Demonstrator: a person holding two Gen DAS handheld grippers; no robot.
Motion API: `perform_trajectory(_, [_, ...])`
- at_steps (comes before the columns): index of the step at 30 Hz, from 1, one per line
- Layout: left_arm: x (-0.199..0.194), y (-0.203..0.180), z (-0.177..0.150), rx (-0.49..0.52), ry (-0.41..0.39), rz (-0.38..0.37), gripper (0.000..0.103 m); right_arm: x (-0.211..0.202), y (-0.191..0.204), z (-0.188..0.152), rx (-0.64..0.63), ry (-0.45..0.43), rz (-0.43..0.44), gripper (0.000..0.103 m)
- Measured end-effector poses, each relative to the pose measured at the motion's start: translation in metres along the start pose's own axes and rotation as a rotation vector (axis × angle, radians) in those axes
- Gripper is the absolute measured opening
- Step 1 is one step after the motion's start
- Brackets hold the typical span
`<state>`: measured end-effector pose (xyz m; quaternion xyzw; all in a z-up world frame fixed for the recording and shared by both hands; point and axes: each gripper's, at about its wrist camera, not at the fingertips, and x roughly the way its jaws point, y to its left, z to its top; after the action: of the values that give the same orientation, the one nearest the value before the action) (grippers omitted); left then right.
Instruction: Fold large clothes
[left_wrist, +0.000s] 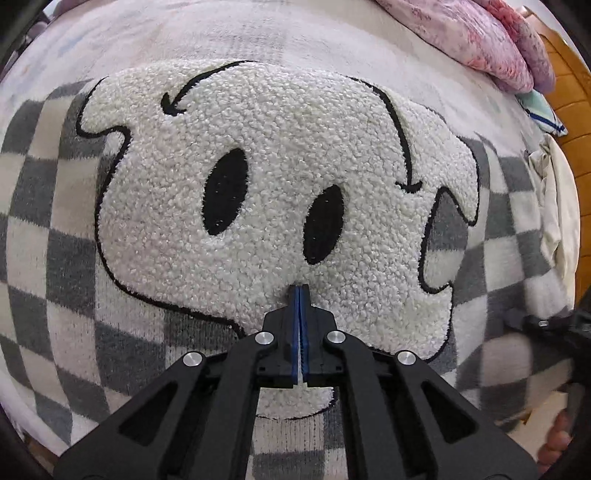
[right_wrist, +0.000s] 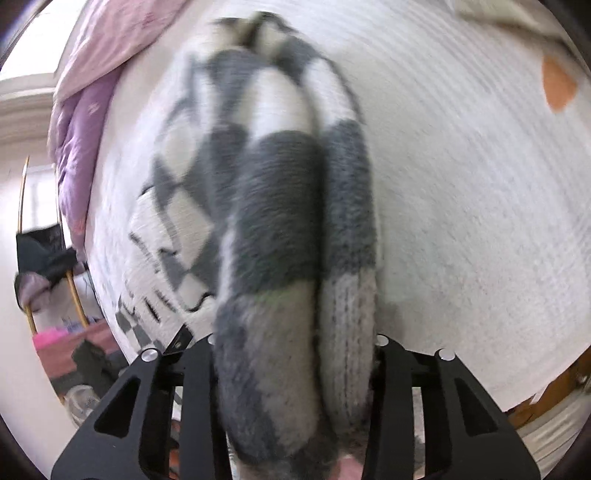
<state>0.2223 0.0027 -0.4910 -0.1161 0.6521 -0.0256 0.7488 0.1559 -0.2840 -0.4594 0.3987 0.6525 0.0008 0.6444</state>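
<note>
On the bed (left_wrist: 258, 40), which carries everything in view under a pale quilted cover, I have the grey-and-white checked sweater (left_wrist: 48, 229) spread flat in the left wrist view, its large white fleecy face patch (left_wrist: 258, 155) turned up, with two black oval eyes and a black outline. My left gripper (left_wrist: 299, 291) points steeply down over the lower part of that patch, just below the eyes; its blue-lined jaws are pressed together with nothing between them. Whether the tips touch the fleece I cannot tell. Along the far right edge of the bed lies a pink and purple quilt (left_wrist: 491, 48), bunched up, with a pale folded cloth (left_wrist: 557, 206) below it near the wooden bed frame (left_wrist: 569, 92). At the lower right edge of this view a fingertip of the person (left_wrist: 557, 439) shows beside a blurred part of the other tool. In the right wrist view my right gripper (right_wrist: 295, 369) has a thick bunched fold of the sweater, probably a sleeve (right_wrist: 288, 229), filling the space between its two black fingers; the fingertips are hidden by the knit, and the jaws are clamped on it. That view is motion-blurred. The fold runs away from the jaws toward the rest of the sweater on the cover, and the quilt lies along the left edge of the bed there
</note>
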Motion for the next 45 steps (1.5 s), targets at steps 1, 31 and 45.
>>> perform_trajectory(1, [0.004, -0.001, 0.002, 0.01, -0.004, -0.002, 0.002, -0.001, 0.009, -0.003, -0.018, -0.004, 0.002, 0.033])
perform_trajectory(31, [-0.104, 0.133, 0.046, 0.135, -0.12, -0.102, 0.003, 0.013, 0.263, -0.142, -0.449, -0.224, -0.335, 0.031])
perform_trajectory(45, [-0.171, 0.255, 0.03, -0.003, -0.146, -0.001, 0.003, 0.102, 0.338, -0.219, -0.833, -0.052, -0.416, 0.032])
